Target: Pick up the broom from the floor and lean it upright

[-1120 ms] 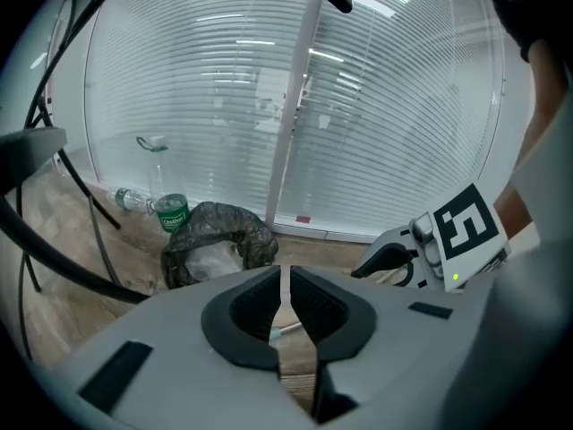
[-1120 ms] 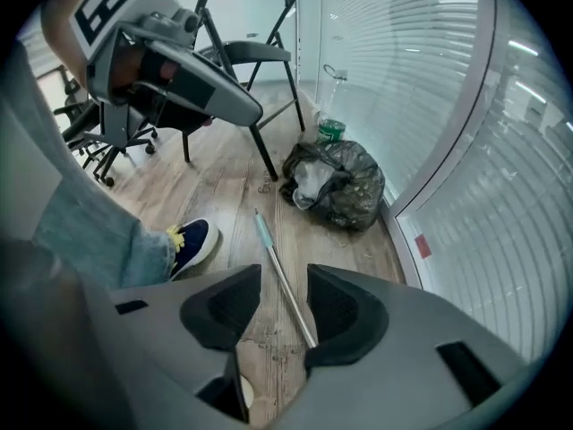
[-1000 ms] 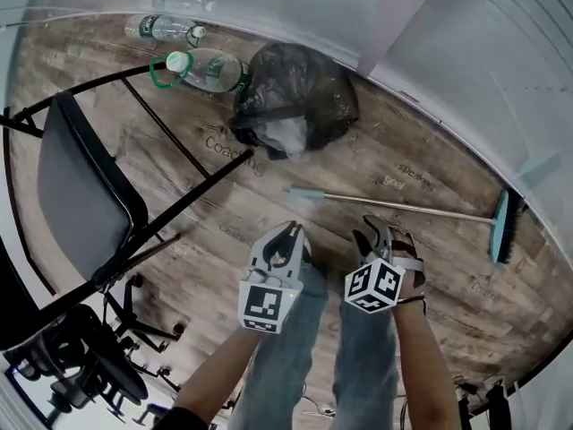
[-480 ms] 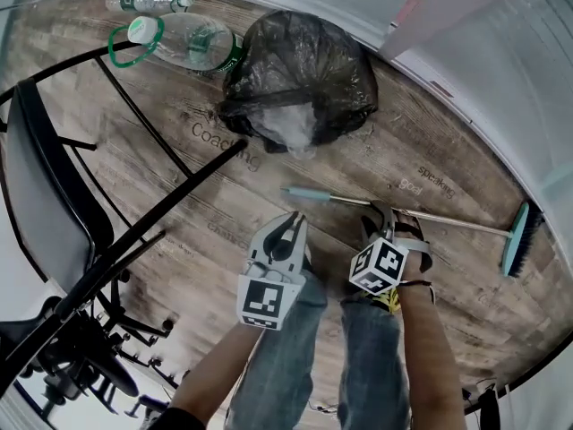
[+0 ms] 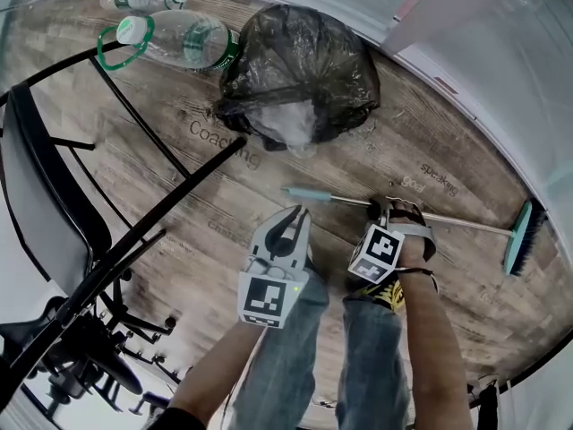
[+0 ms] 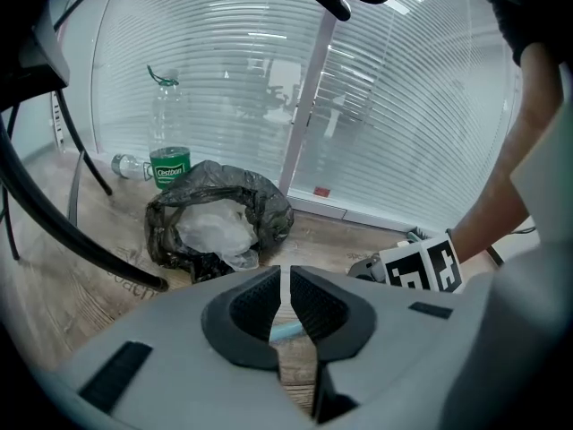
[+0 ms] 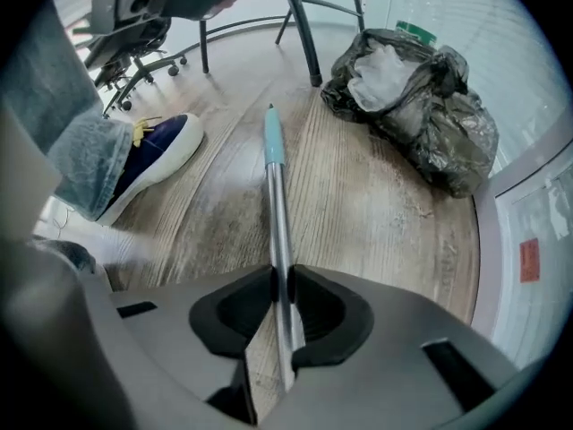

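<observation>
The broom (image 5: 448, 218) lies flat on the wooden floor (image 5: 179, 177). Its teal-tipped end (image 5: 309, 193) is near the middle of the scene and its brush head (image 5: 519, 237) is far out to the right. None of it is lifted yet. The grasp is only beginning, so raising the broom and leaning it upright appear to be entirely left to do.

The right gripper (image 5: 391, 206) points down over the metal handle (image 7: 277, 204), partway along from the teal tip. Its jaws are closing on the handle, and the pads appear to meet it on both sides.

The left gripper (image 5: 291, 225) hovers just left of the right one, near the teal tip. Its jaws are almost together, with only a slit between them, and hold nothing.

Beyond the broom sits a crumpled black bin bag (image 5: 300, 70), with plastic bottles (image 5: 179, 43) to its left. A black chair (image 5: 54, 195) stands at the far left.
</observation>
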Tool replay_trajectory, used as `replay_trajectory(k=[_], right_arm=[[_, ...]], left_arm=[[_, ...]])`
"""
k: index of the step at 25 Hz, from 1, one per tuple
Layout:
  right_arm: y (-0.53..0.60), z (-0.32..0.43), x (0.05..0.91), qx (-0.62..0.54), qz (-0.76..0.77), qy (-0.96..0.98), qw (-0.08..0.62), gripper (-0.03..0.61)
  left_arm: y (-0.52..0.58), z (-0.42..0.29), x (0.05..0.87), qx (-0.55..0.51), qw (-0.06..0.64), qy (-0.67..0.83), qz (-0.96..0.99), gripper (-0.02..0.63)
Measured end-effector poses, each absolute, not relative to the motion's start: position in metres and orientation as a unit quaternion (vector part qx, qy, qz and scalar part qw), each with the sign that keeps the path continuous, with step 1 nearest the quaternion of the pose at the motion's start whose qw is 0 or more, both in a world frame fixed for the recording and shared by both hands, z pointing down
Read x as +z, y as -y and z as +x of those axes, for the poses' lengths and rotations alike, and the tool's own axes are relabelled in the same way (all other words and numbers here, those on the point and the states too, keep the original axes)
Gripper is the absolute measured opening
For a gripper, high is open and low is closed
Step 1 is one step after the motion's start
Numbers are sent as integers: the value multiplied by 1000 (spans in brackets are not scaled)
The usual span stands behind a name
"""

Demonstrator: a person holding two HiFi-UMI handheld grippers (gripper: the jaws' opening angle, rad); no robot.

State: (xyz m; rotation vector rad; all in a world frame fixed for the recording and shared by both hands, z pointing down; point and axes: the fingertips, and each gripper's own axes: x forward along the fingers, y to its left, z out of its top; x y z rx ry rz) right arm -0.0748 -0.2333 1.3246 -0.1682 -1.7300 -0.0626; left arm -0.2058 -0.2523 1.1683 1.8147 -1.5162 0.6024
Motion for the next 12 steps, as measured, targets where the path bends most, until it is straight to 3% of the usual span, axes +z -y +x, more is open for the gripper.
replay_trajectory(k=[12], right_arm=[[294,-80,1157,-27,-24,803,595,78]], left_arm=[[305,-184,1015,213,314,589,713,23]])
